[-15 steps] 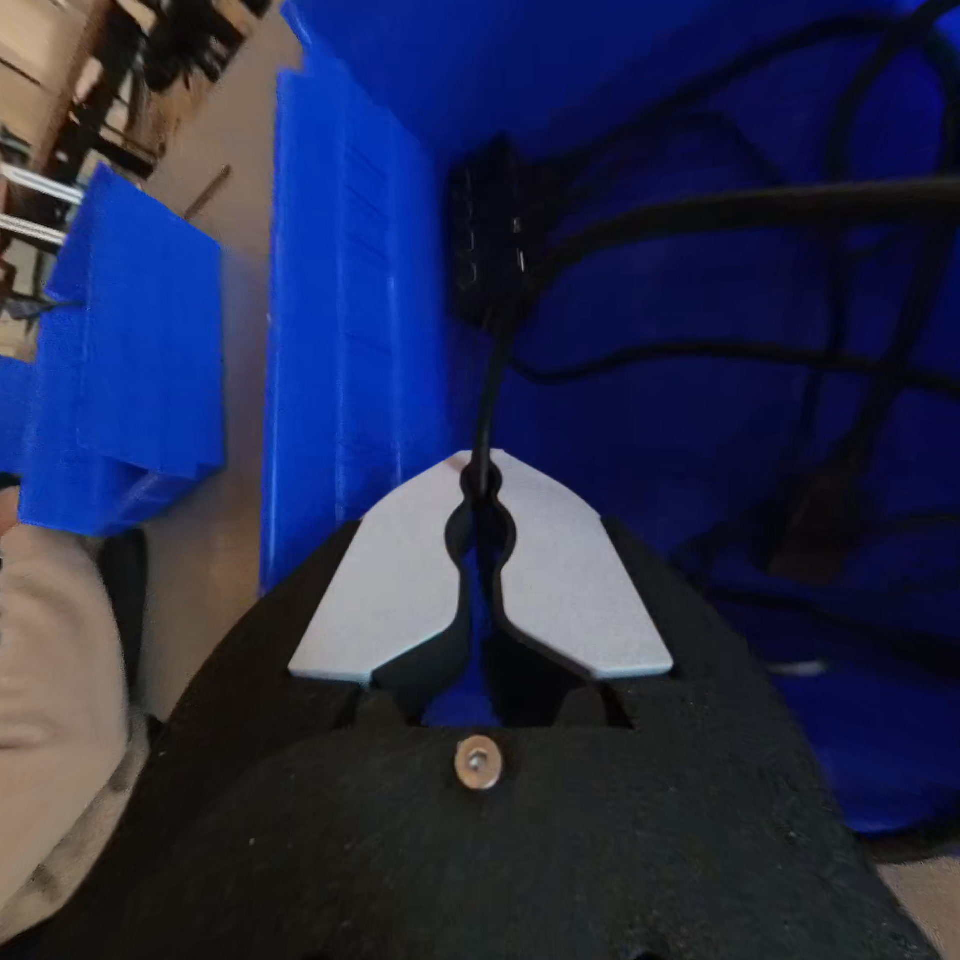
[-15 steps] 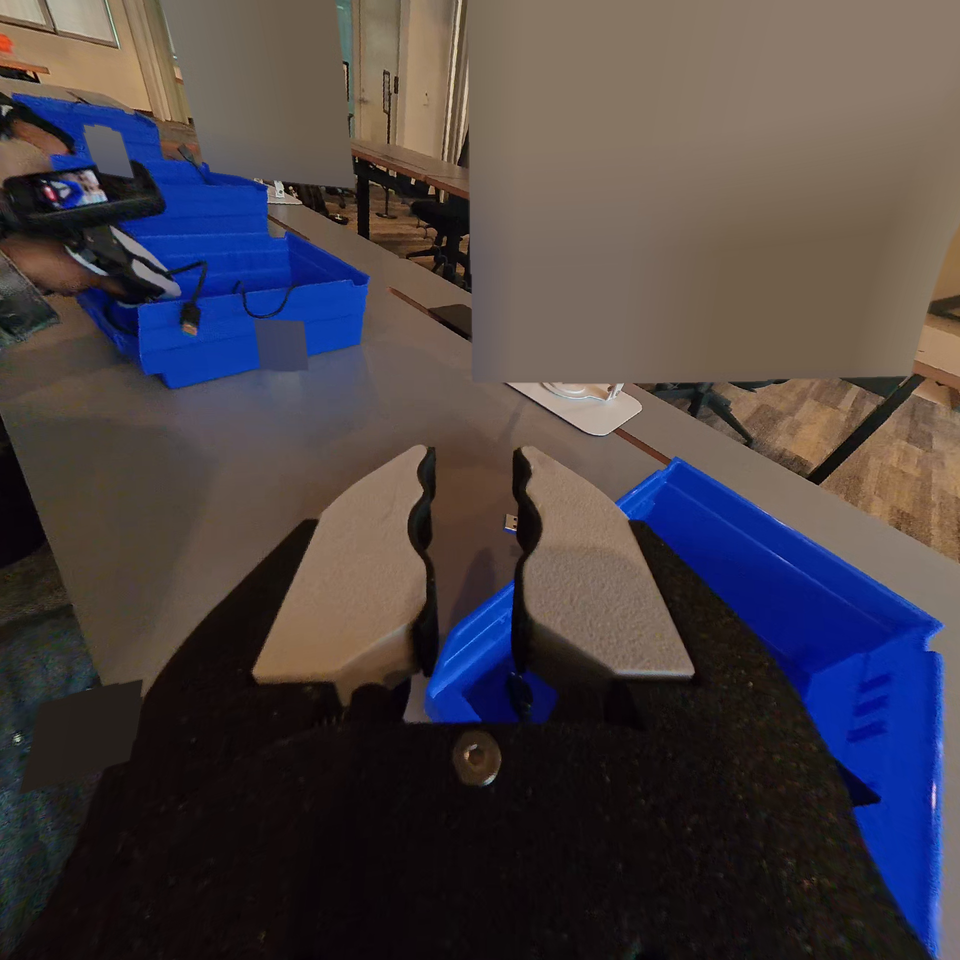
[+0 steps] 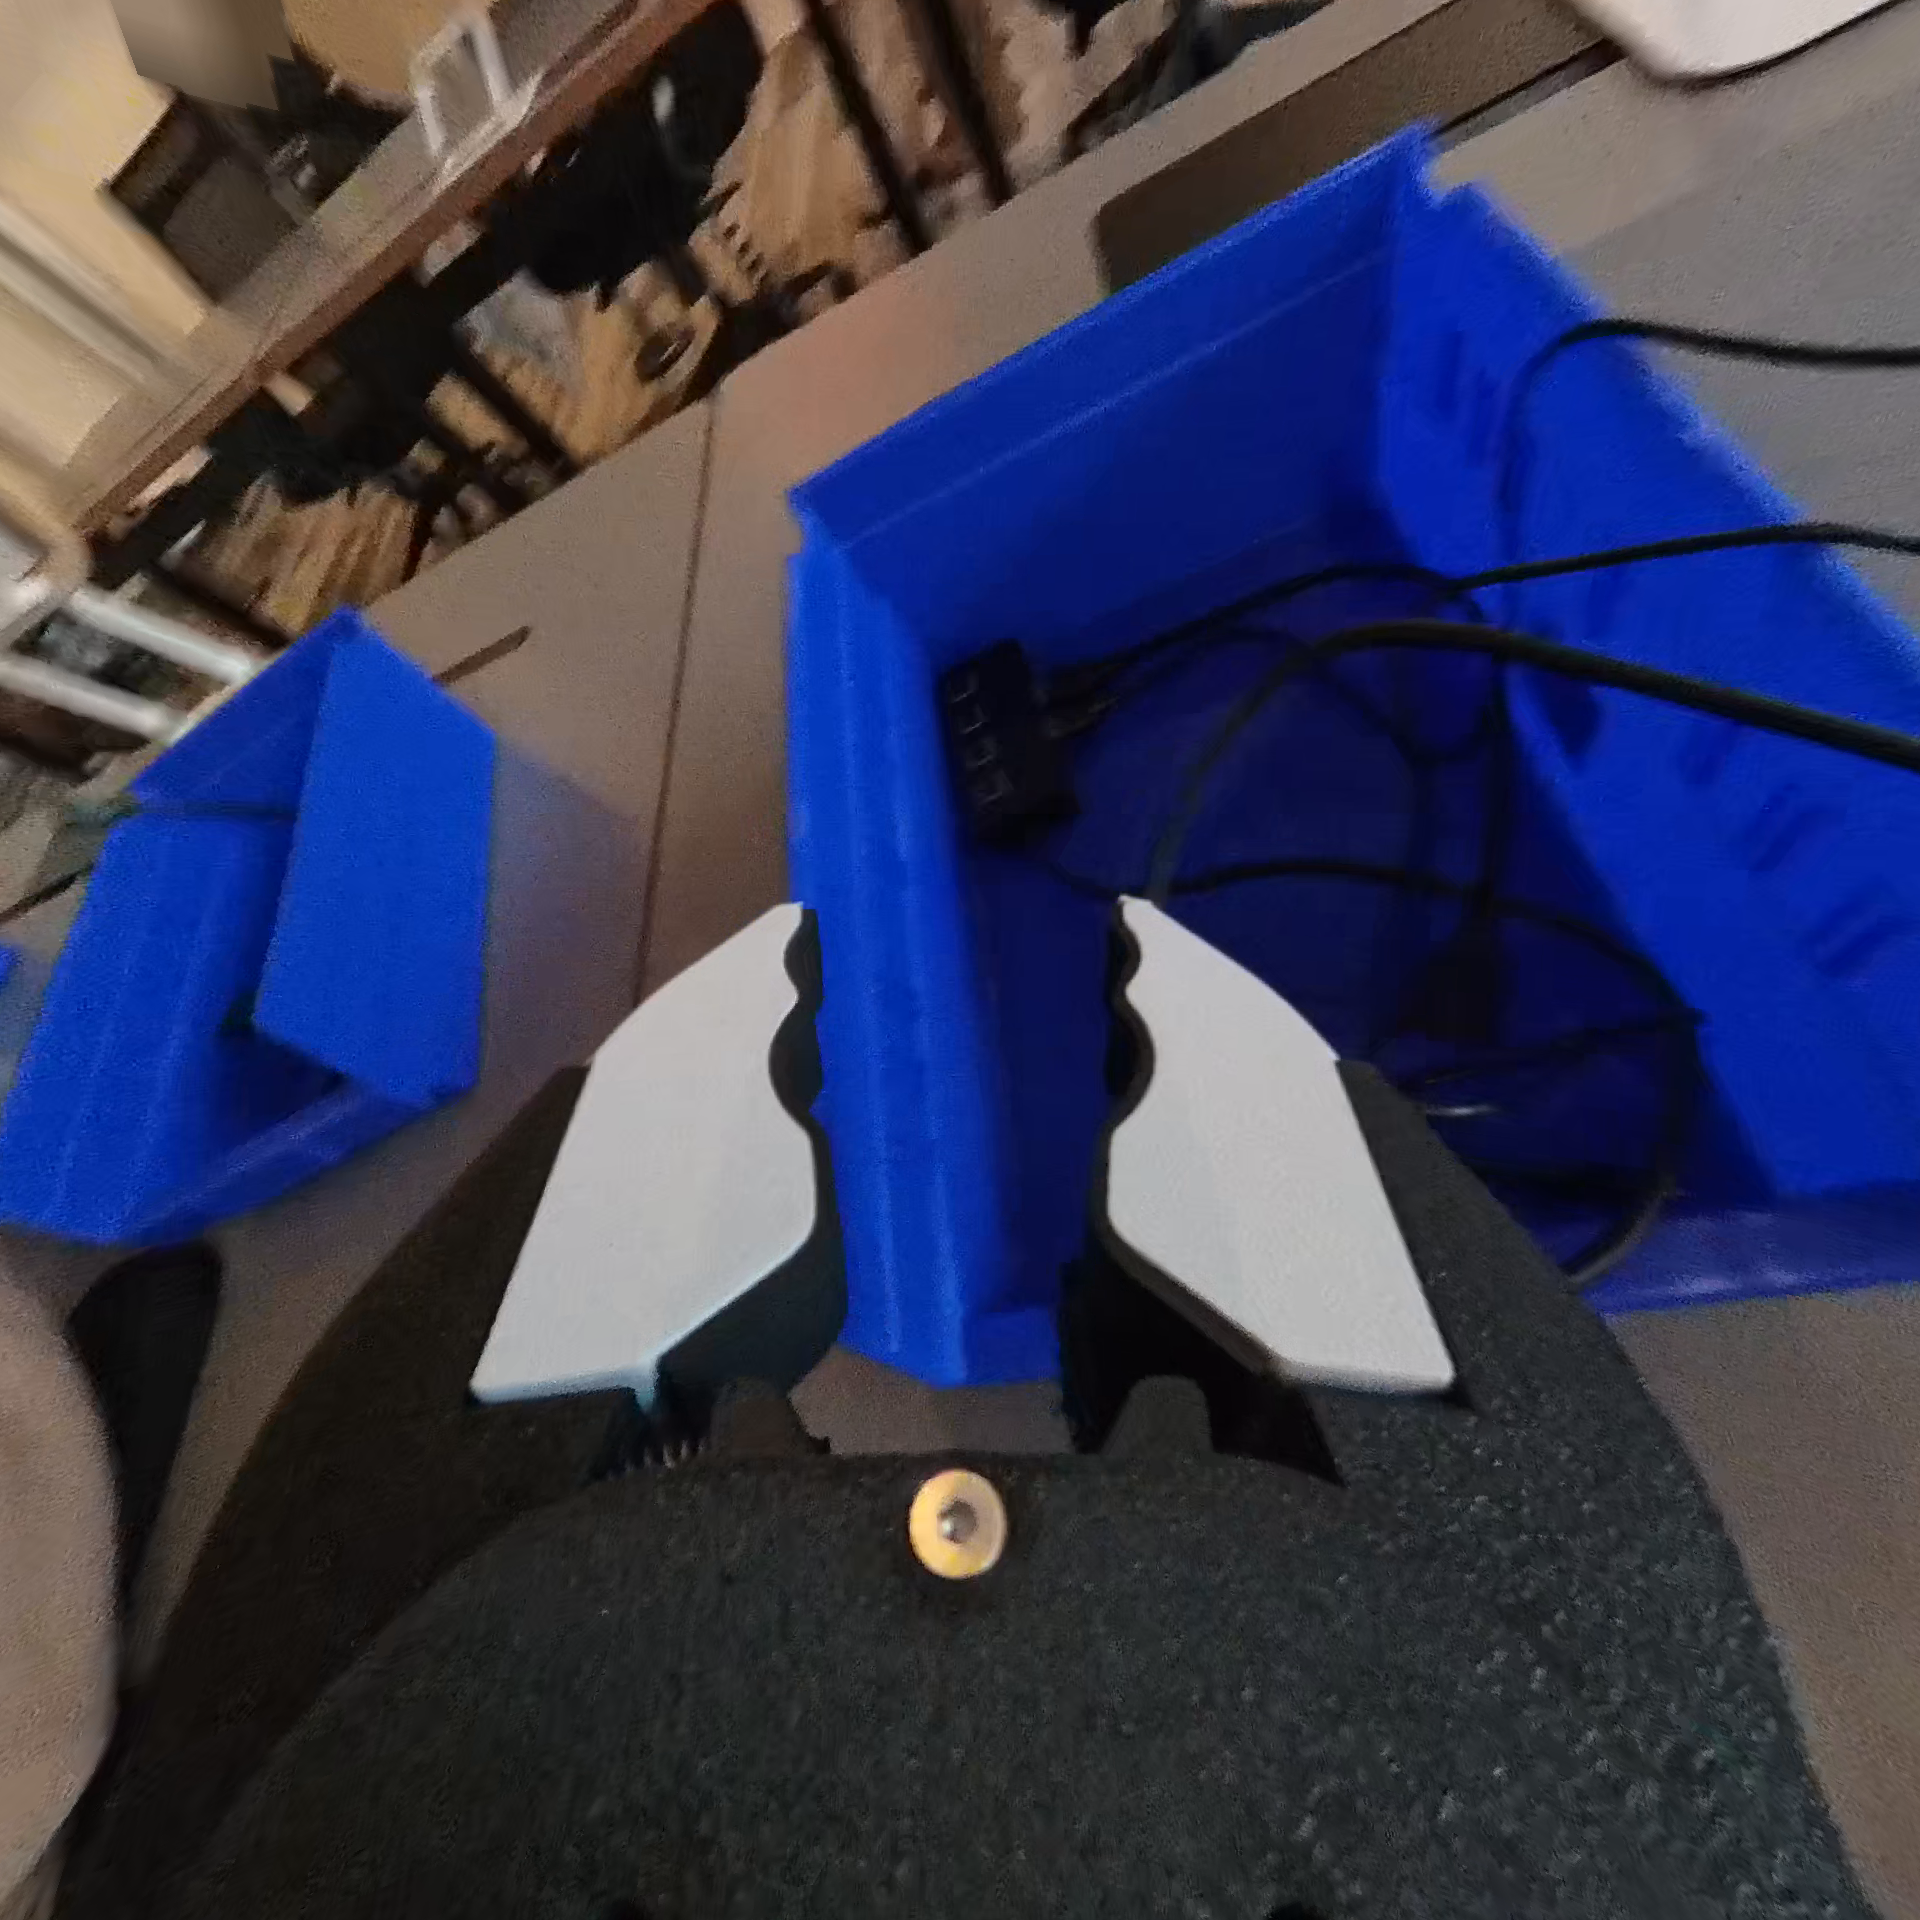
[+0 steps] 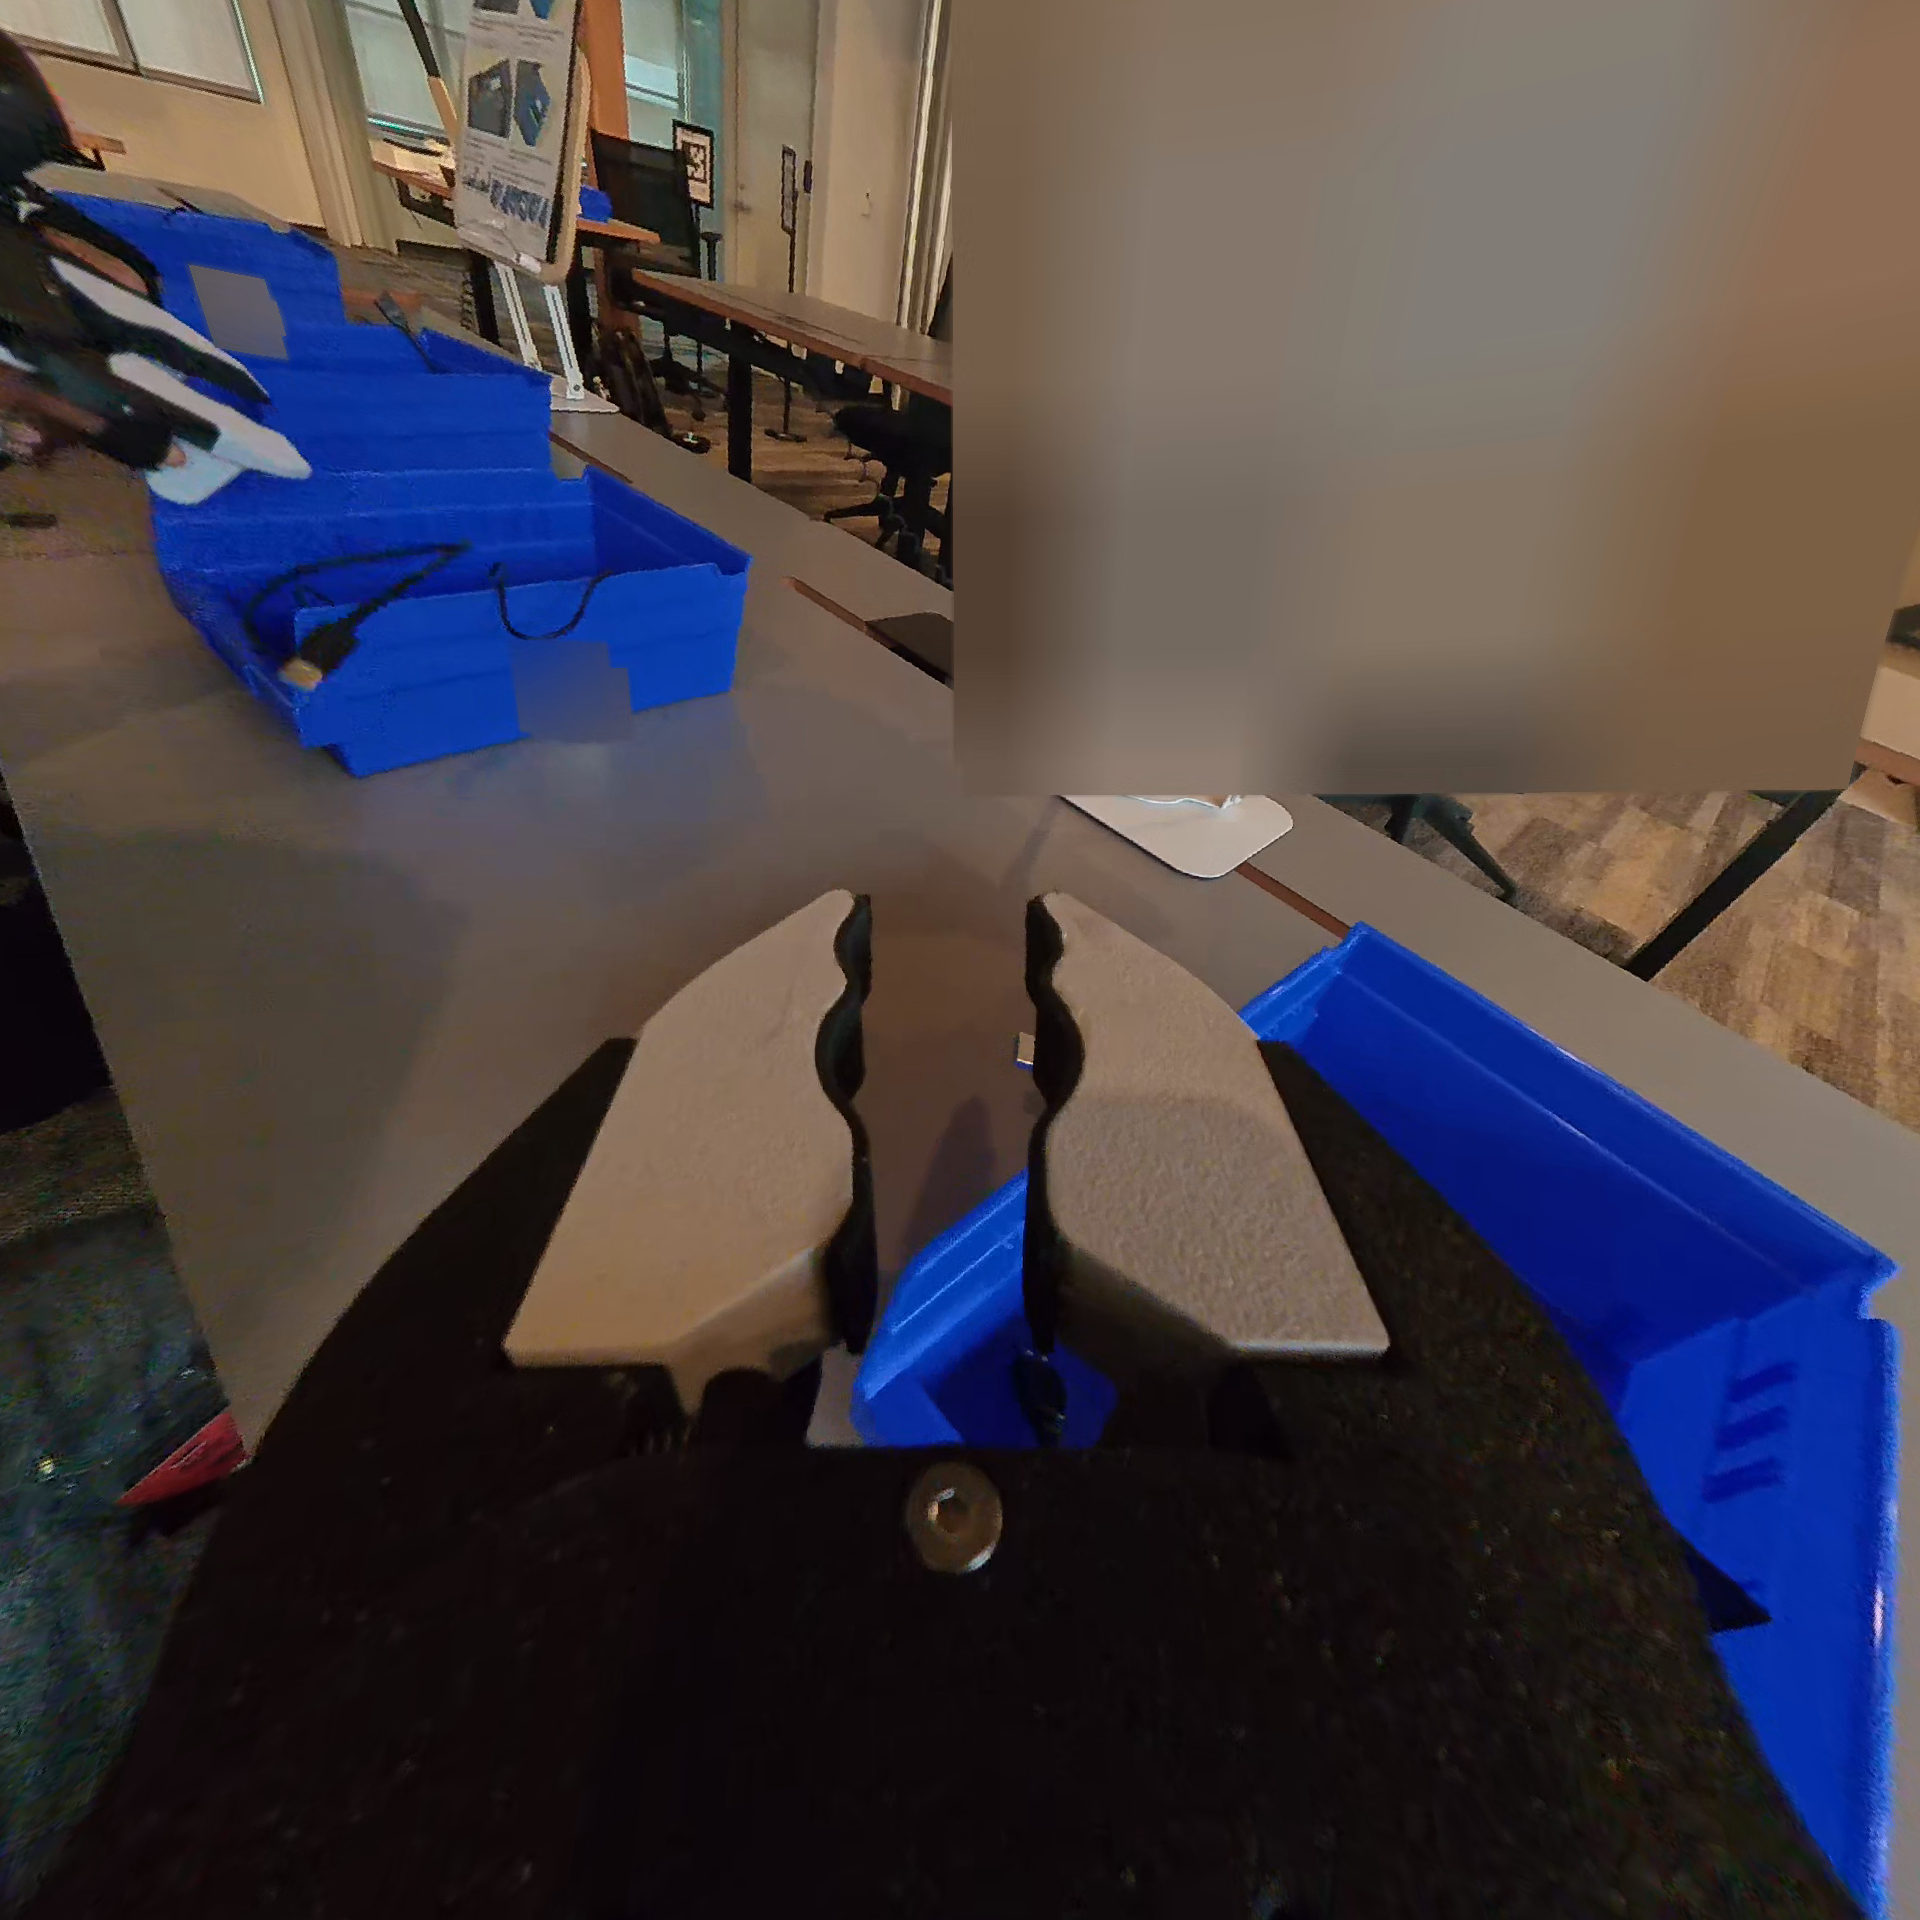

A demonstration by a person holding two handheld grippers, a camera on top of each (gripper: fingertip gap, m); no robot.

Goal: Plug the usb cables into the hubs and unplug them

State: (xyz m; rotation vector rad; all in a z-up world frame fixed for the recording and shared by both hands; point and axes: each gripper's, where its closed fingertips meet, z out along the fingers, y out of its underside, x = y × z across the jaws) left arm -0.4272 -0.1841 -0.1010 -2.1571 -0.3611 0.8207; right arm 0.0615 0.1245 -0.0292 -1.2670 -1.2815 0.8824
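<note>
The left gripper [image 3: 966, 925] is held above a blue bin [image 3: 894, 1039] on the grey bench [image 3: 665, 644], fingers spread and empty; a black USB hub [image 3: 992, 743] and cables [image 3: 1299, 665] lie inside. The right gripper [image 4: 948, 914] is likewise parted, empty.

Both wrist views low over the table [image 4: 436, 935], sharing the far bin [image 4: 582, 623].

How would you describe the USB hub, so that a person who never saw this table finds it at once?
Look in the large blue bin ahead of the open left gripper. The USB hub stands against the bin's left inner wall. Among the thin black cables, it alone is a black block with a row of ports.
</note>
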